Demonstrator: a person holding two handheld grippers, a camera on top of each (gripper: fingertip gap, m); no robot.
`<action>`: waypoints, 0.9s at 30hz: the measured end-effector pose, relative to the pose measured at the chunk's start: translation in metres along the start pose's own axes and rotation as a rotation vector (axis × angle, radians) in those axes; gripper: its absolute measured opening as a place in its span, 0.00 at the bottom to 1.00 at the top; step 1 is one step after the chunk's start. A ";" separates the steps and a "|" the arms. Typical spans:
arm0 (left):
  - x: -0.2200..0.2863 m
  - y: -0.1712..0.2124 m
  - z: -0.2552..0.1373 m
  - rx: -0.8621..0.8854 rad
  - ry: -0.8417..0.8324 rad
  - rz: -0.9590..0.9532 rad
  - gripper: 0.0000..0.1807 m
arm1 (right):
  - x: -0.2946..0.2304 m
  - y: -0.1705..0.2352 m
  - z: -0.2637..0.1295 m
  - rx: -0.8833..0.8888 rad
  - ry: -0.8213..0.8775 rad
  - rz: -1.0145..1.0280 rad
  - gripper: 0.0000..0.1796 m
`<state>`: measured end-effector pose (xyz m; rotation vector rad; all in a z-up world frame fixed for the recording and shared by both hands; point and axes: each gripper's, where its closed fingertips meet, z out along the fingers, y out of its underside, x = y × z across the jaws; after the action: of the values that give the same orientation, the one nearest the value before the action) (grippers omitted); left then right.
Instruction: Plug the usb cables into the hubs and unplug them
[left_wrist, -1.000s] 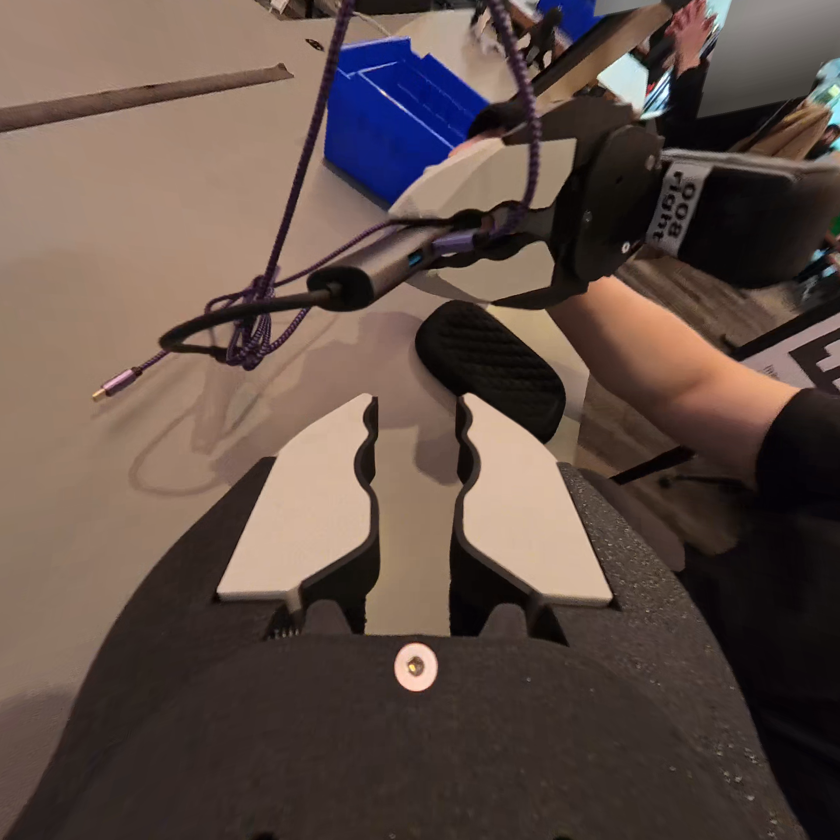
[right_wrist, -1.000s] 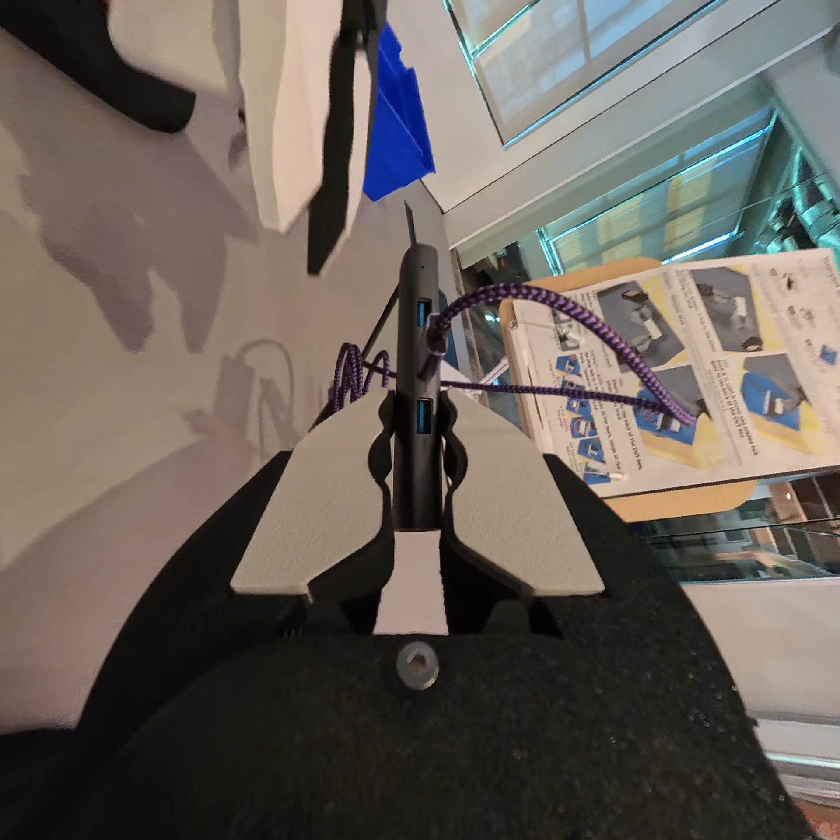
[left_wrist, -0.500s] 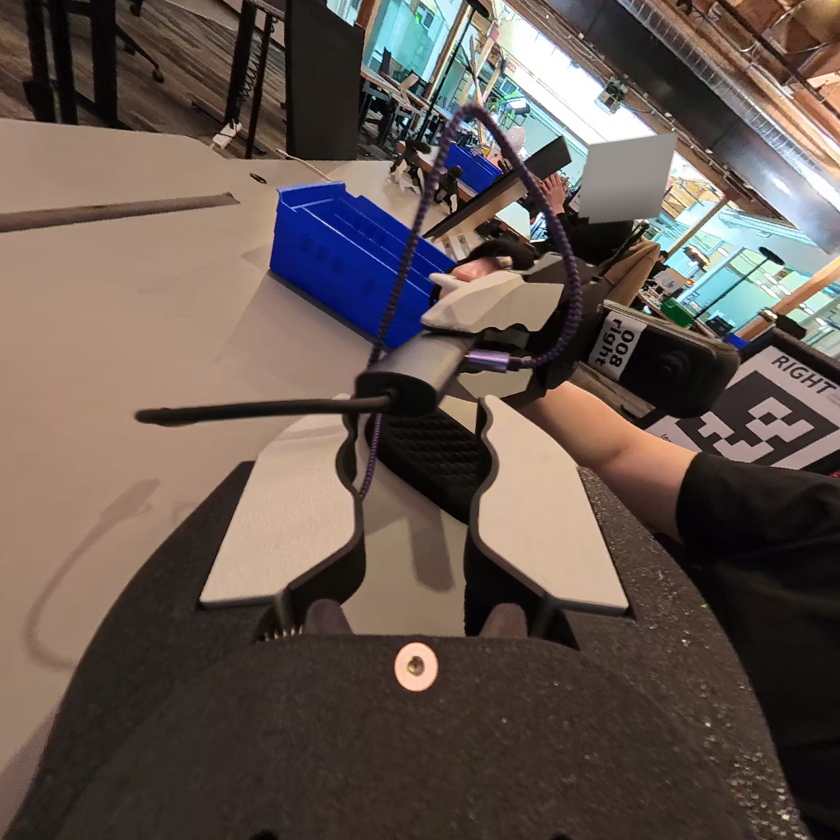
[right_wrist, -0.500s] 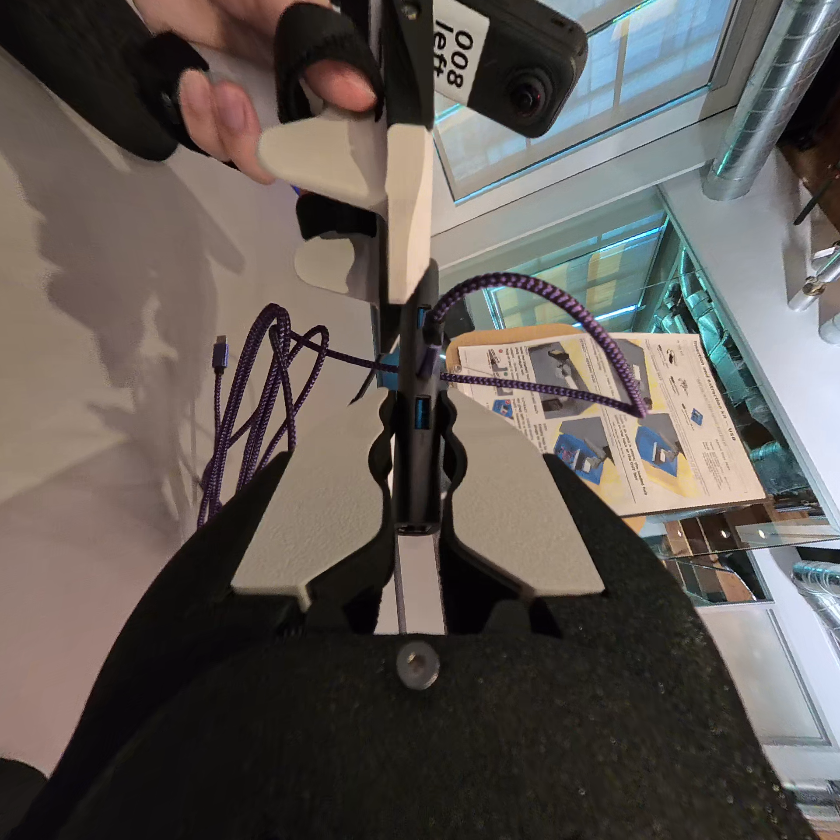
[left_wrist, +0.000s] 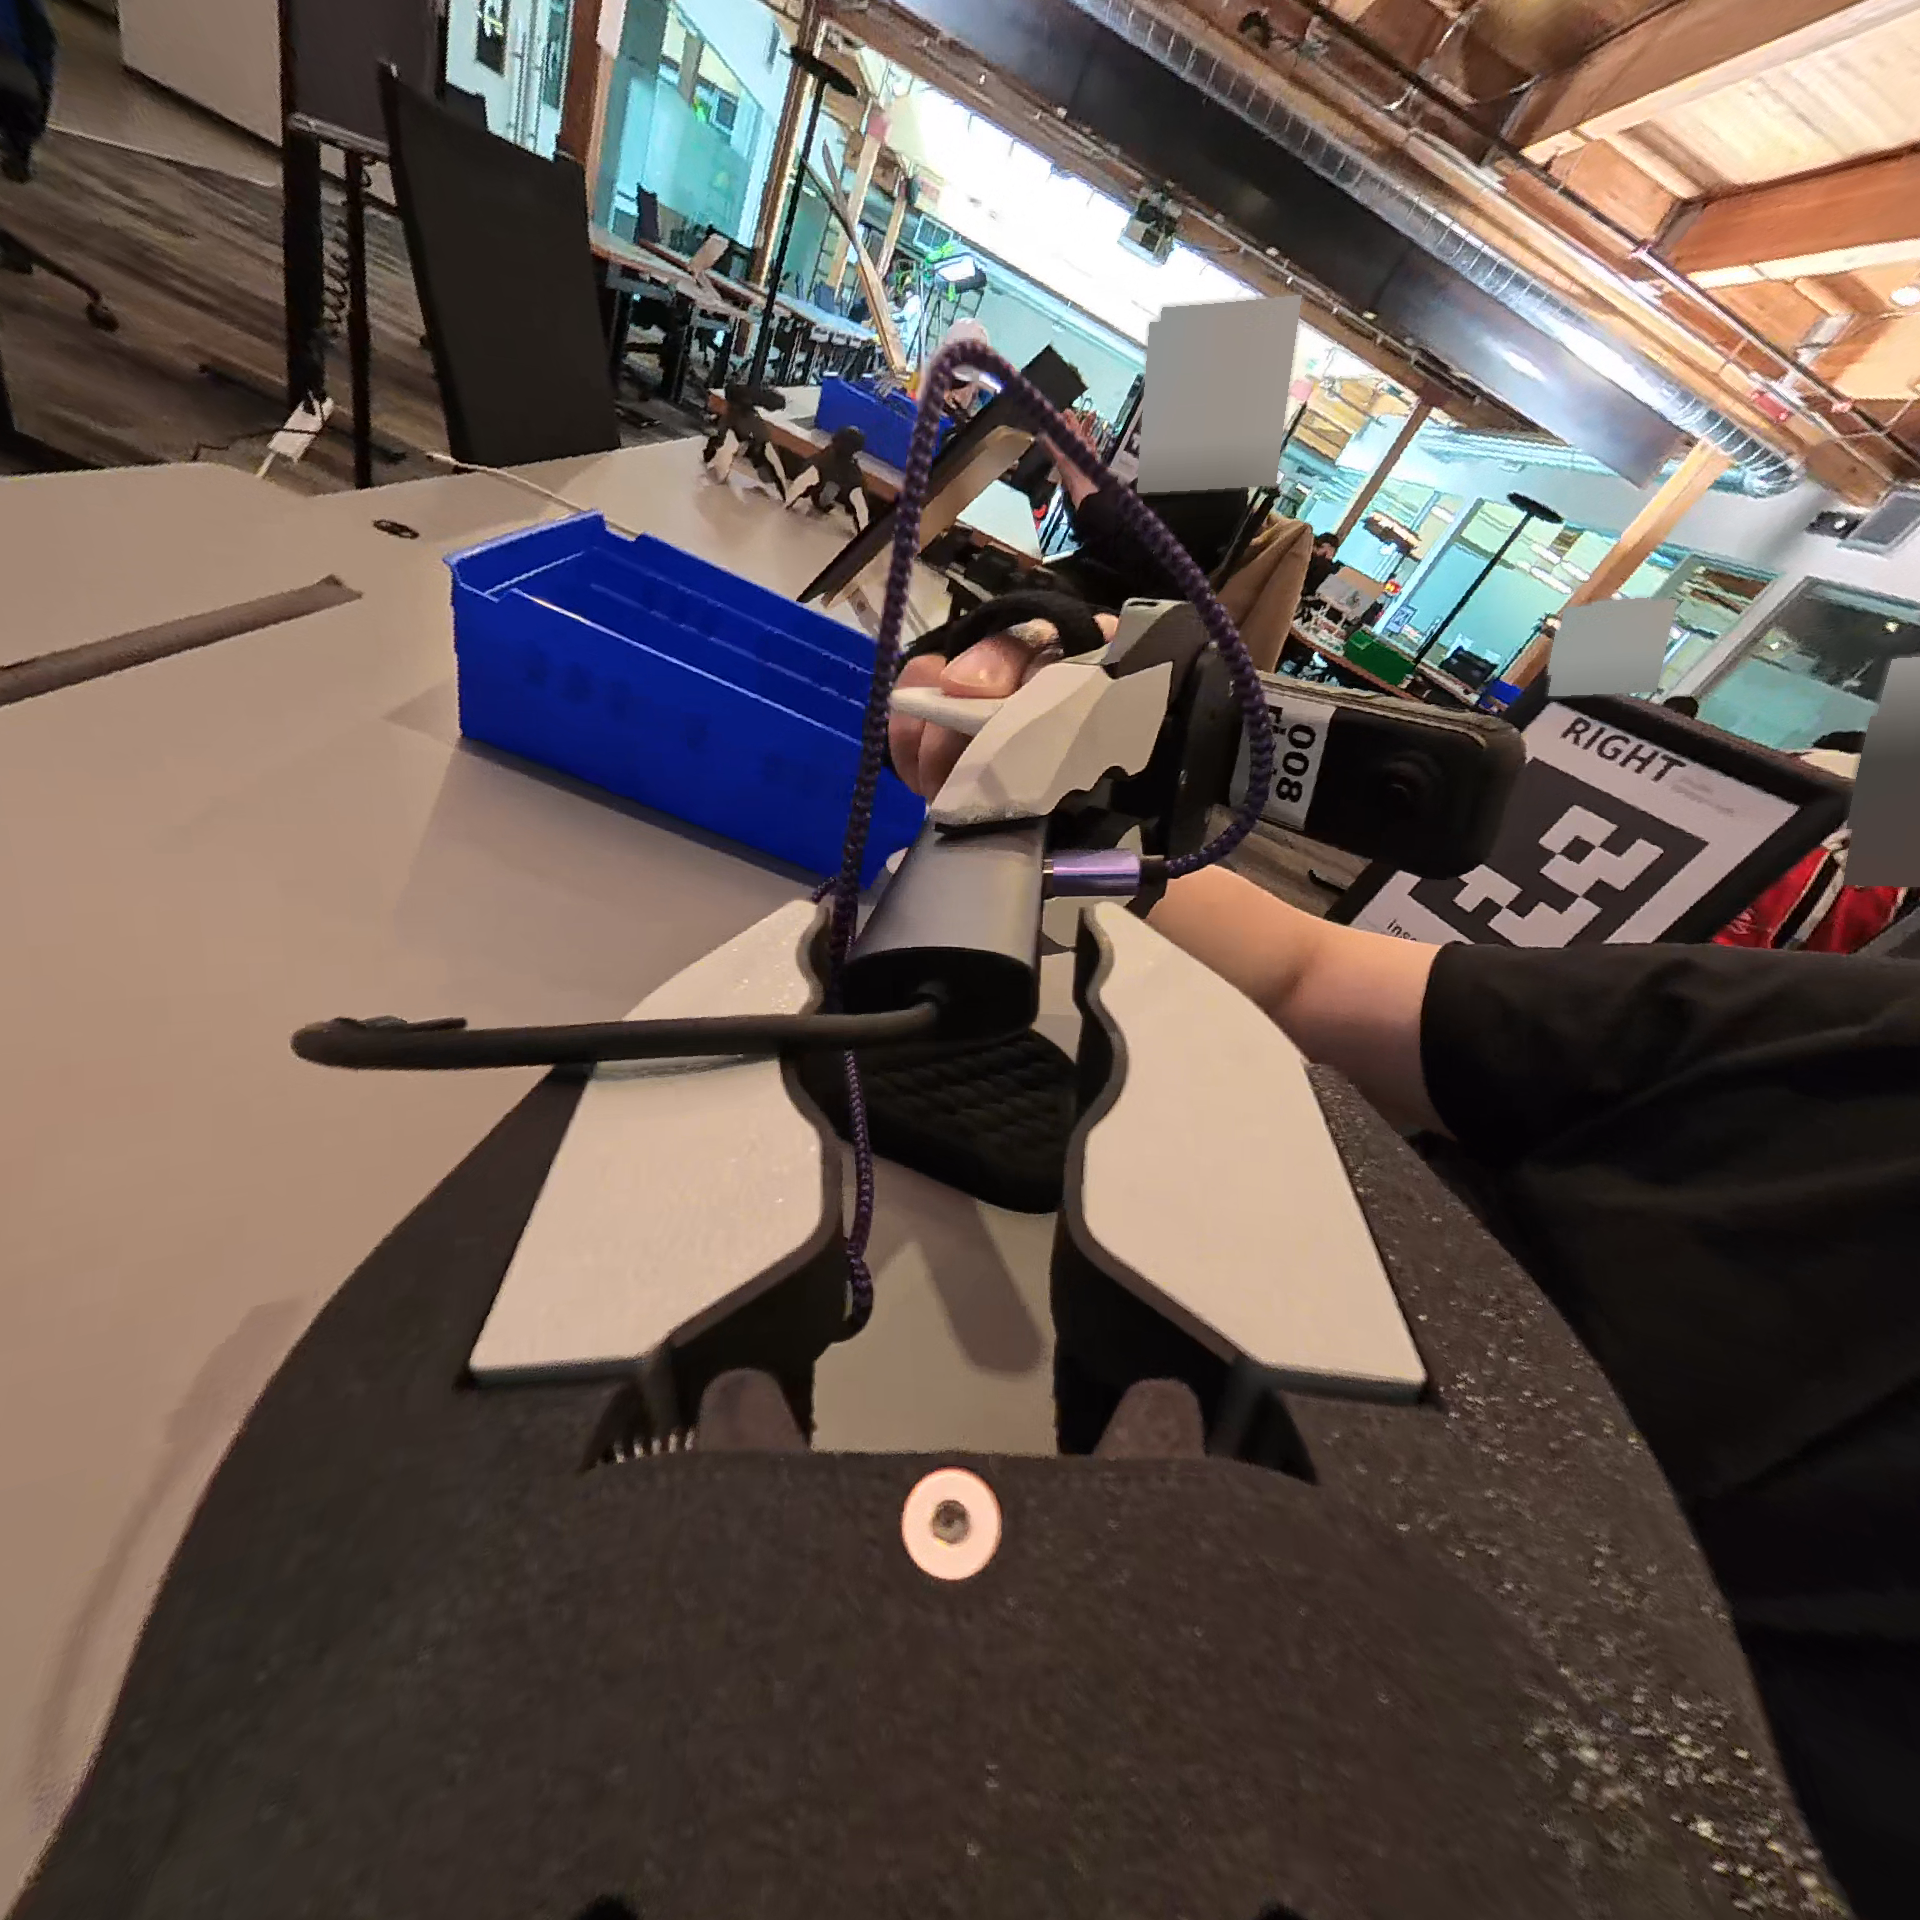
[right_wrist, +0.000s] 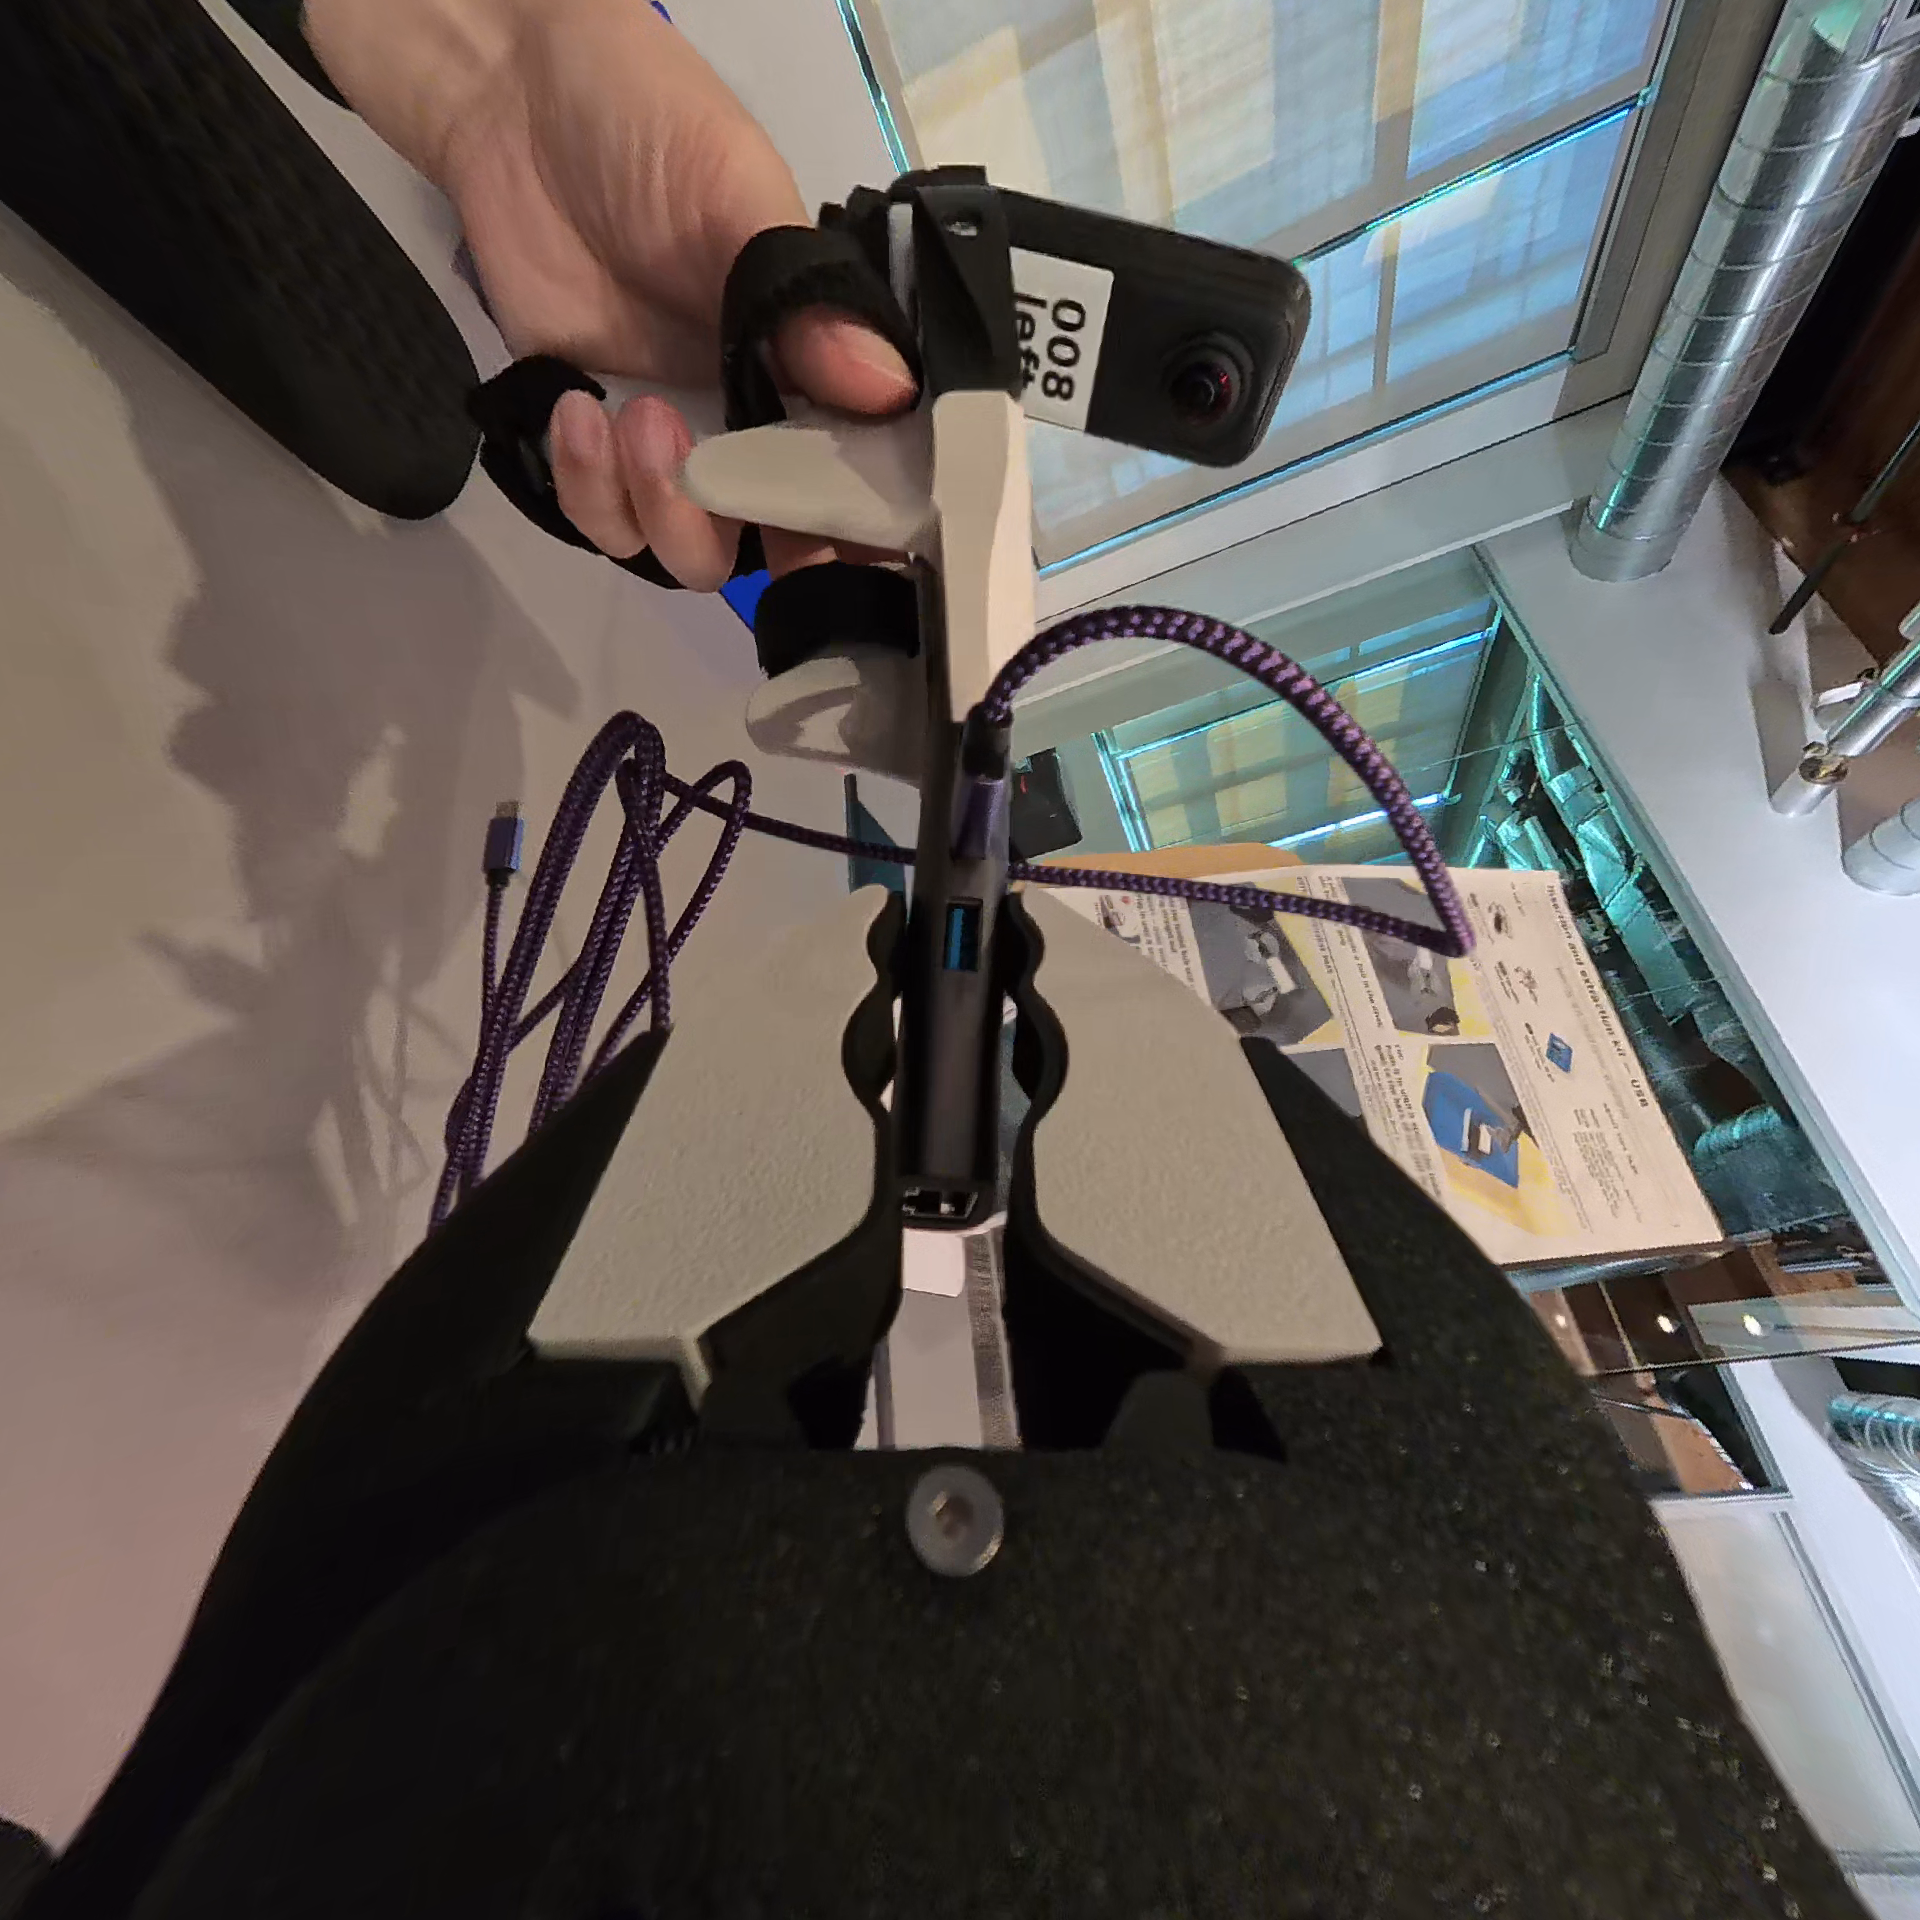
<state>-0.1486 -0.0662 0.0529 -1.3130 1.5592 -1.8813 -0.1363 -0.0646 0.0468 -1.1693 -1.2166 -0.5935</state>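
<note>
The right gripper (right_wrist: 951, 997) pinches a slim dark-grey metal USB hub (right_wrist: 940, 1081) aloft above the pale table (left_wrist: 208, 883), apparently steadying it while the spread left gripper (left_wrist: 940, 987) brackets its end near the plugged purple braided cable (left_wrist: 1101, 871).

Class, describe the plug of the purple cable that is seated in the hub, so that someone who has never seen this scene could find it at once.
Start at the right gripper, which is shut on a dark grey hub held above the table. On the hub's side, just past the fingertips, sits a short metallic purple plug. Unlike the cable's loose plug down on the table, this one is seated in a port, and the braided cable arches up from it.
</note>
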 end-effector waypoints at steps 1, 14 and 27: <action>-0.001 -0.001 0.000 0.010 0.002 -0.016 0.23 | 0.000 -0.001 0.000 -0.002 0.005 -0.014 0.10; -0.002 0.004 -0.001 -0.031 -0.001 0.024 0.20 | -0.003 -0.002 0.003 0.009 -0.017 0.004 0.10; -0.010 0.004 -0.001 0.022 -0.071 0.013 0.18 | -0.003 0.009 0.010 -0.011 0.001 0.016 0.10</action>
<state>-0.1460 -0.0592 0.0449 -1.3419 1.5038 -1.8193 -0.1335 -0.0534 0.0403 -1.1874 -1.2036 -0.5893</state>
